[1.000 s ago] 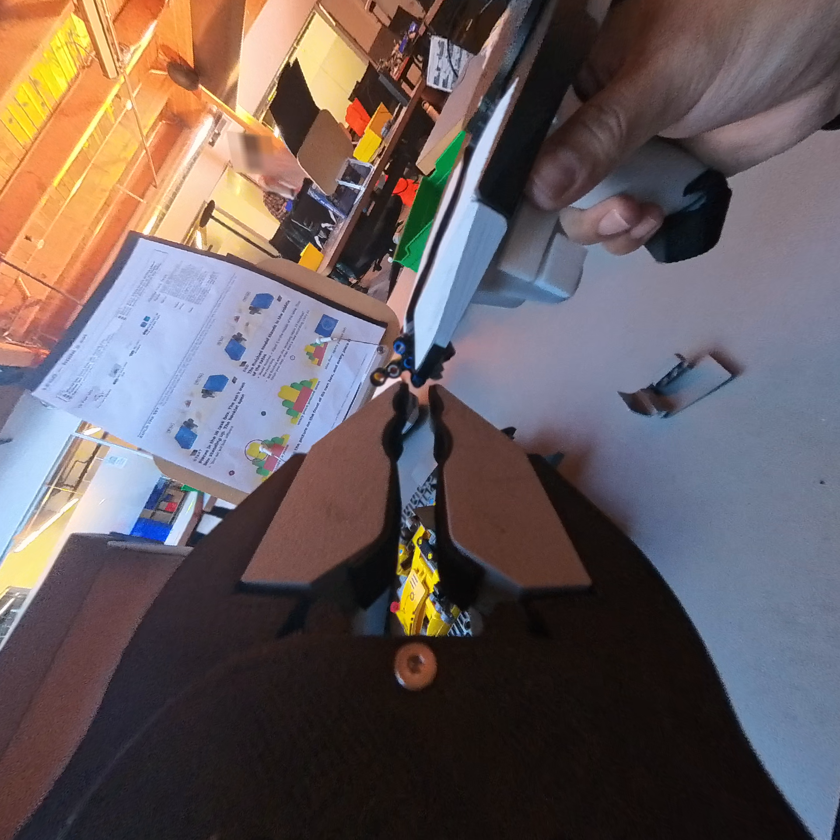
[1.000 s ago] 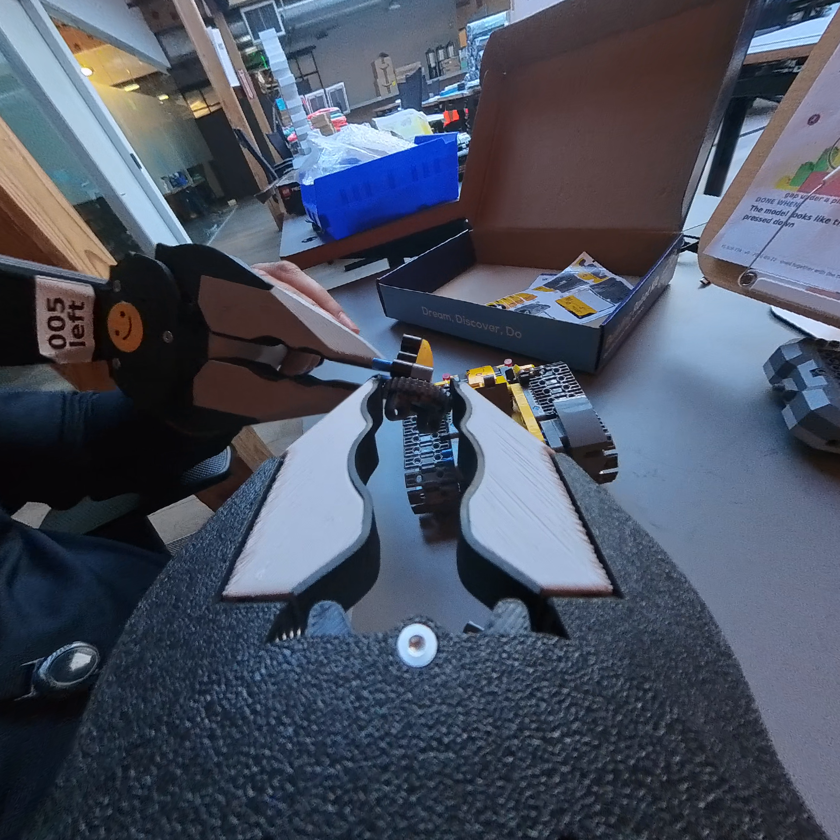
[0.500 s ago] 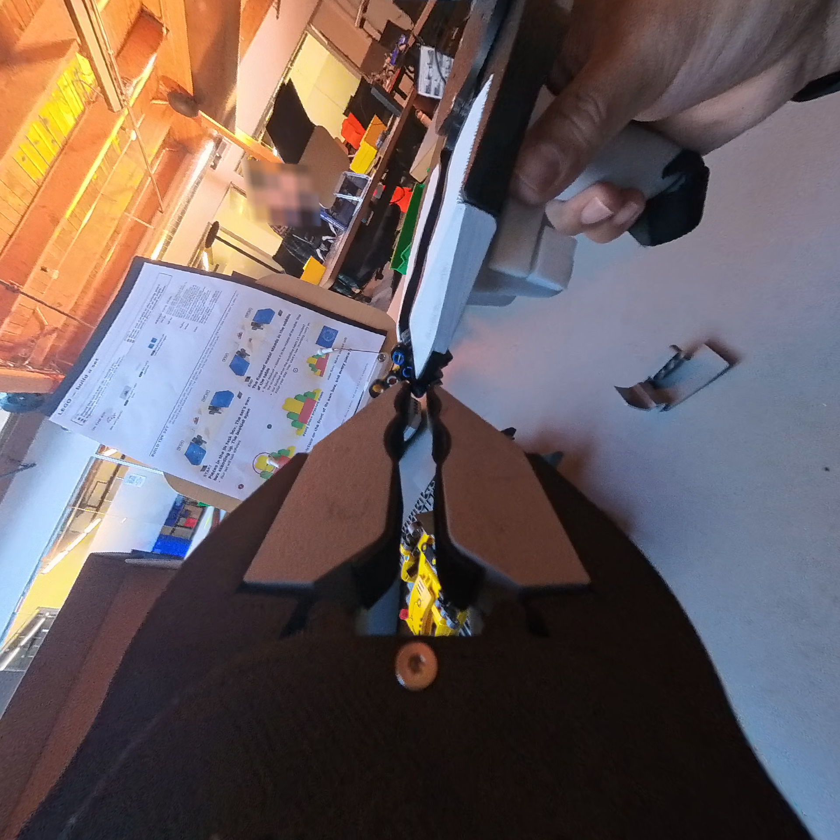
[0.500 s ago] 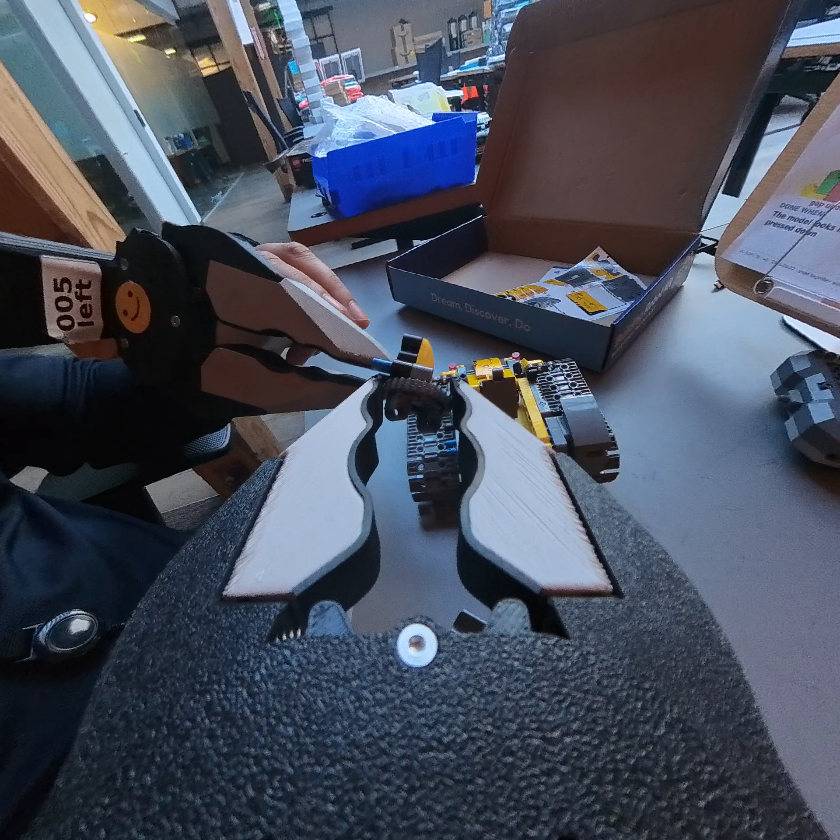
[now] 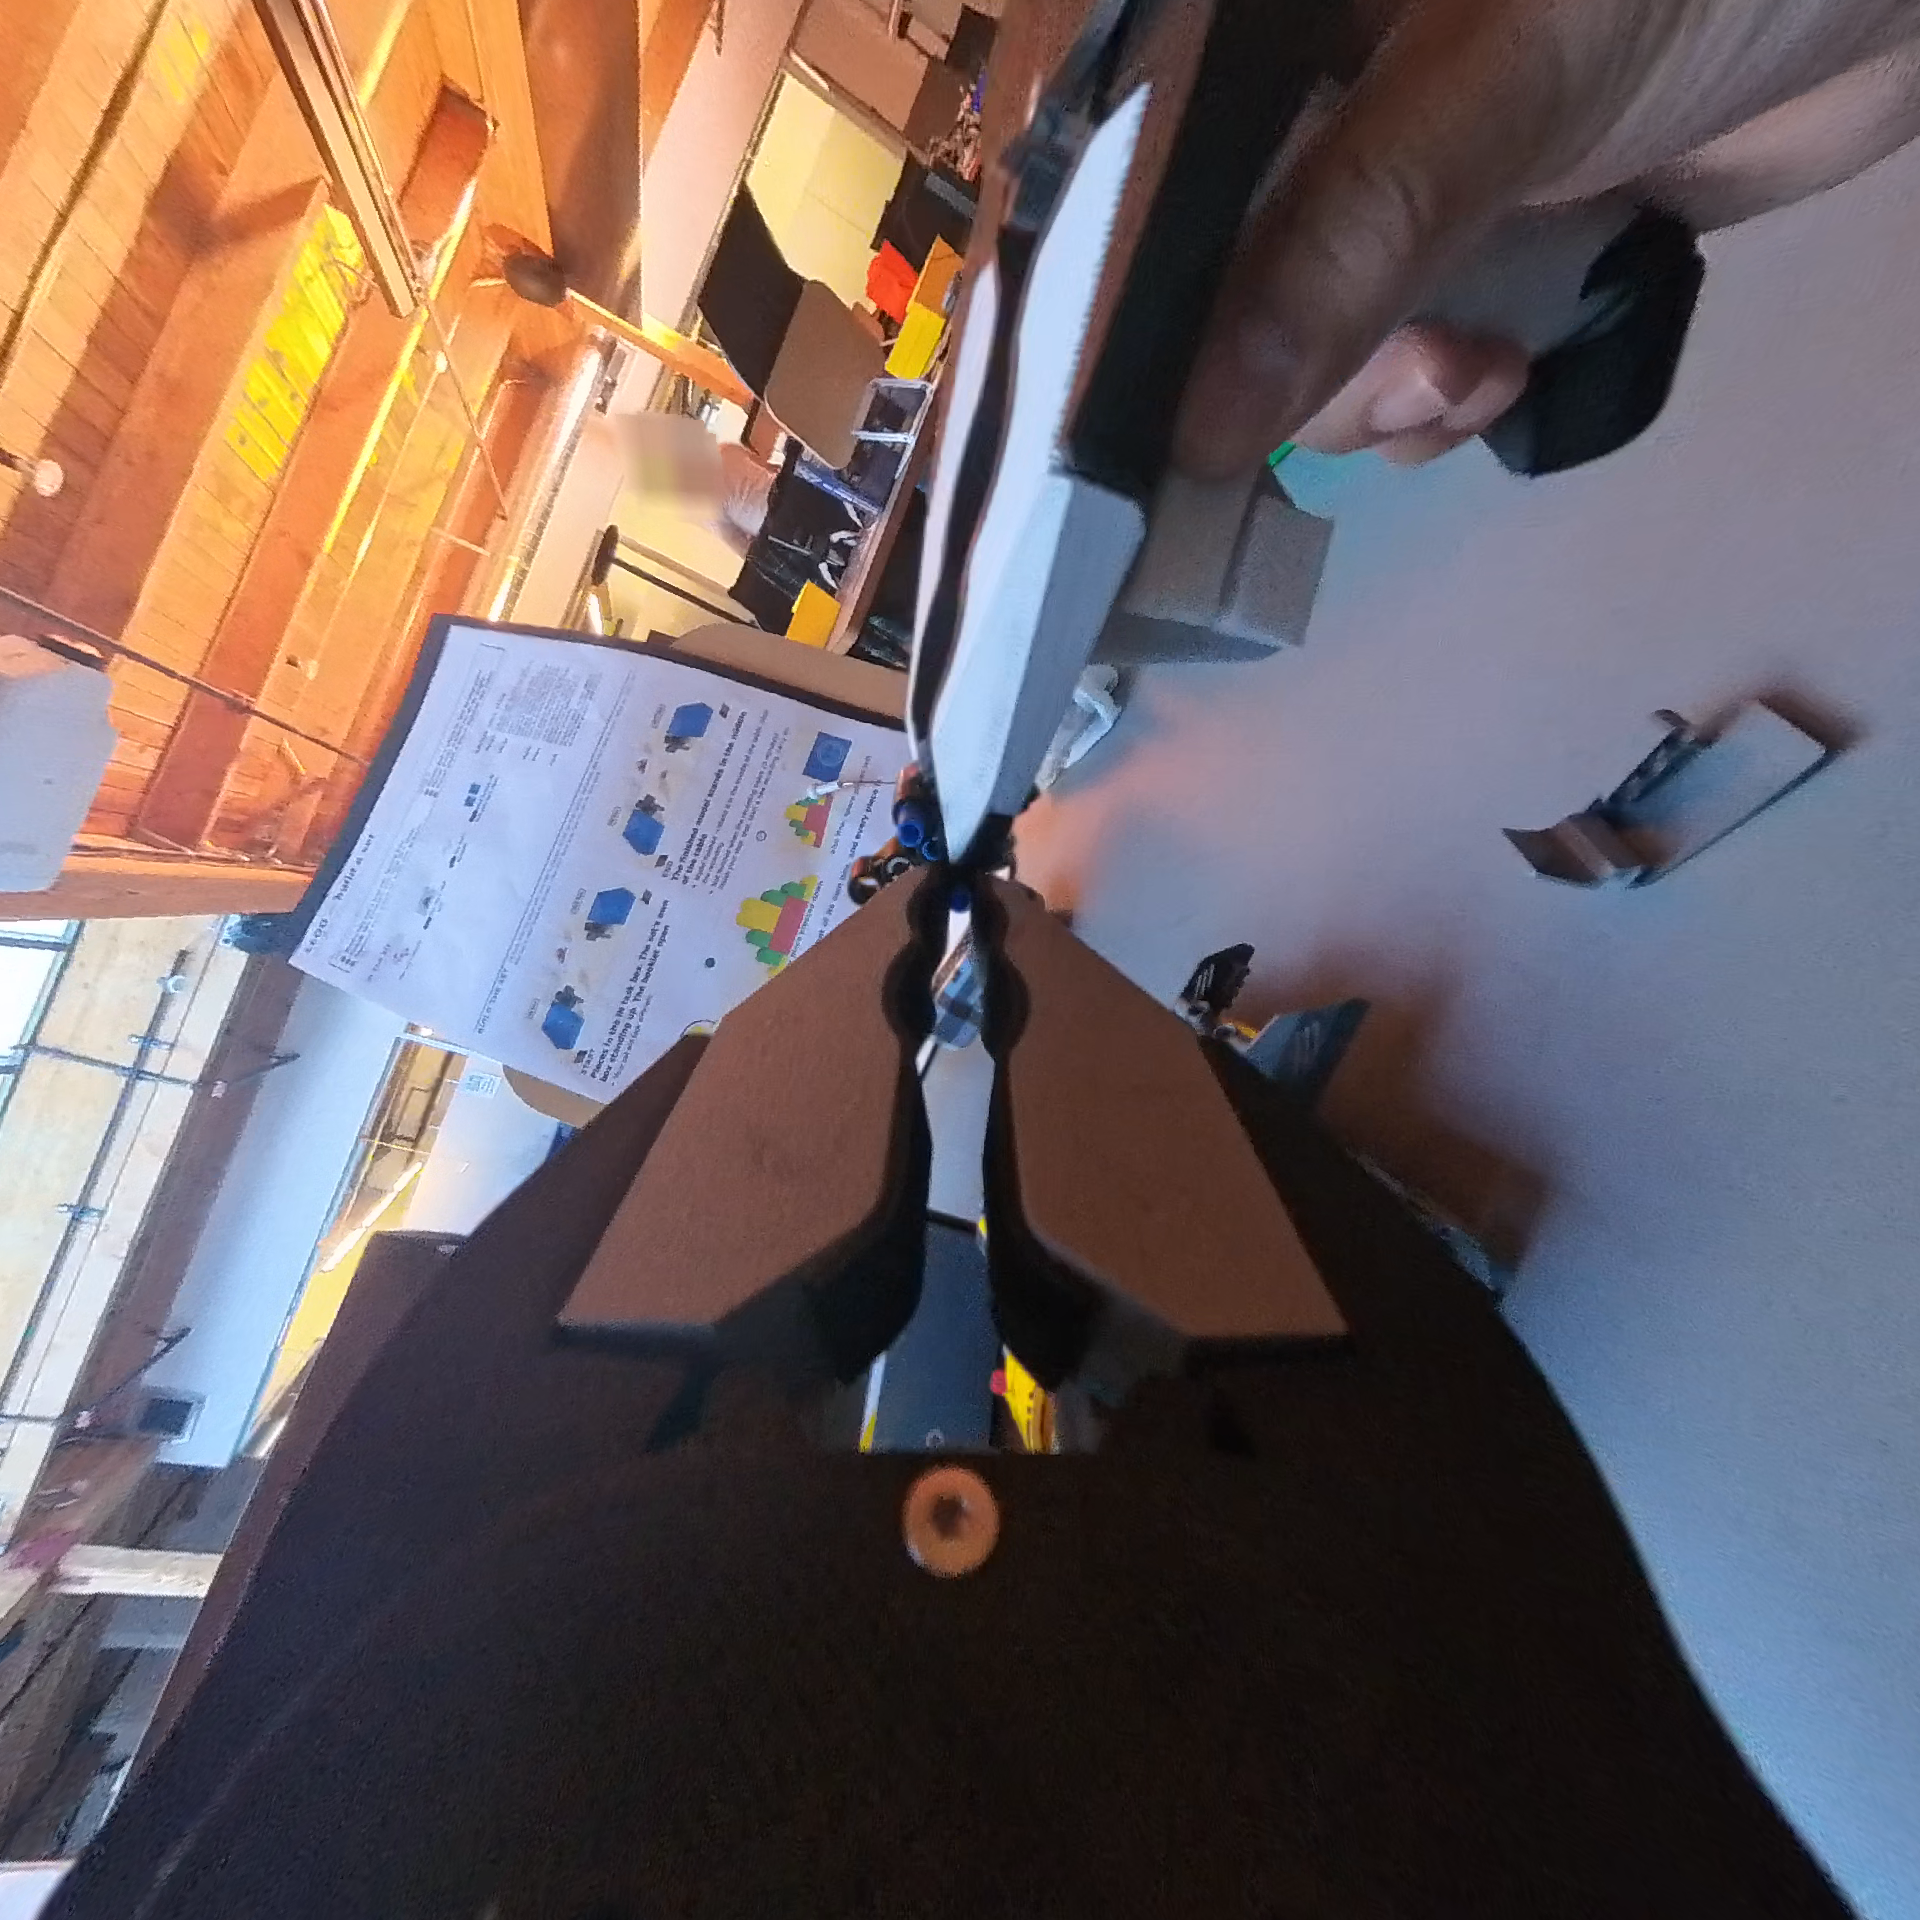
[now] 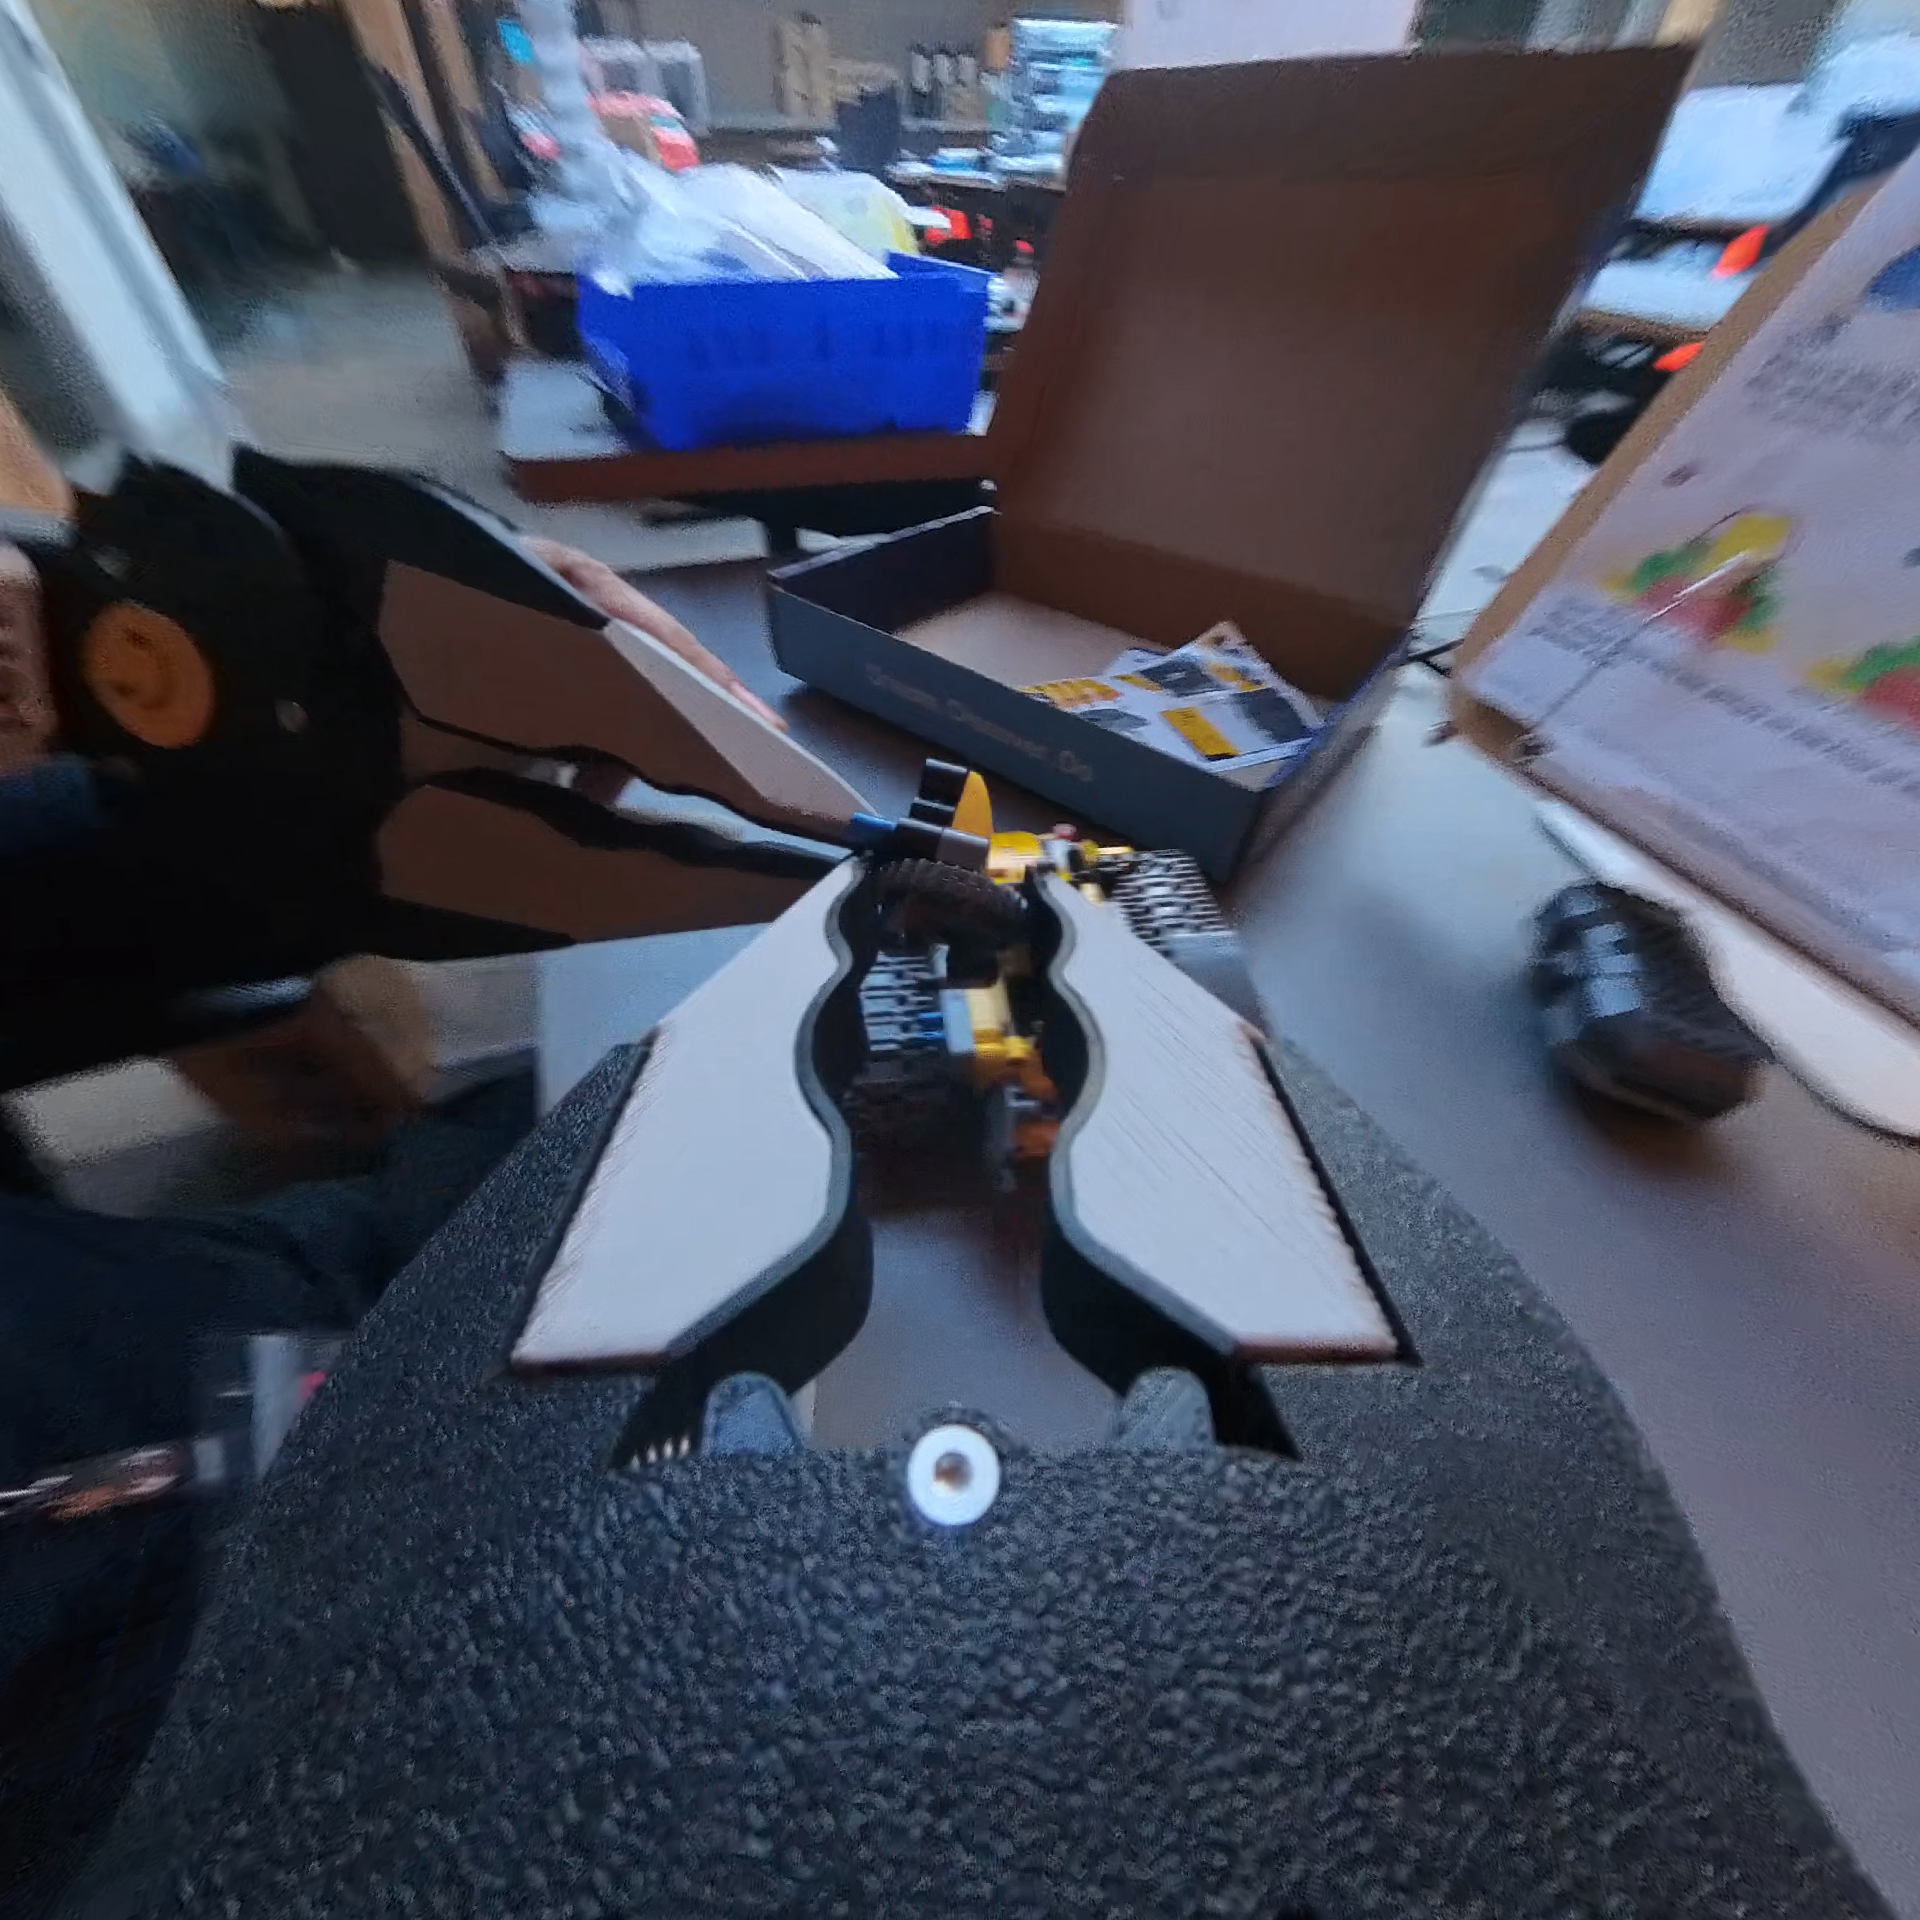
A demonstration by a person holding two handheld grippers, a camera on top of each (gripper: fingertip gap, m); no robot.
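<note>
The right gripper (image 6: 945, 883) stood partly open, its two fingers set either side of the yellow and black brick vehicle (image 6: 966, 997) and closed on the toothed gear at the model's near top, so I judged it was bracing the model while the other tool worked. The left gripper (image 5: 951, 899) was pinched nearly shut, its tips clamped on a small black and blue connector piece (image 6: 914, 826) at the model's upper edge; in the right wrist view it came in from the left, tips meeting that piece just above the gear. Both tools therefore met at one spot, probably so one could steady while the other seated or pulled the part.

The vehicle rested on the dark table (image 6: 1558, 1299). Behind it lay an open cardboard box (image 6: 1299, 343) with a printed booklet (image 6: 1174, 696) inside. A propped instruction sheet (image 5: 582, 862) stood to the right of the model, angled for reading. A blue bin (image 6: 779, 353) sat well behind. A dark lump of parts (image 6: 1631, 1018) lay near the sheet's foot, blurred.
</note>
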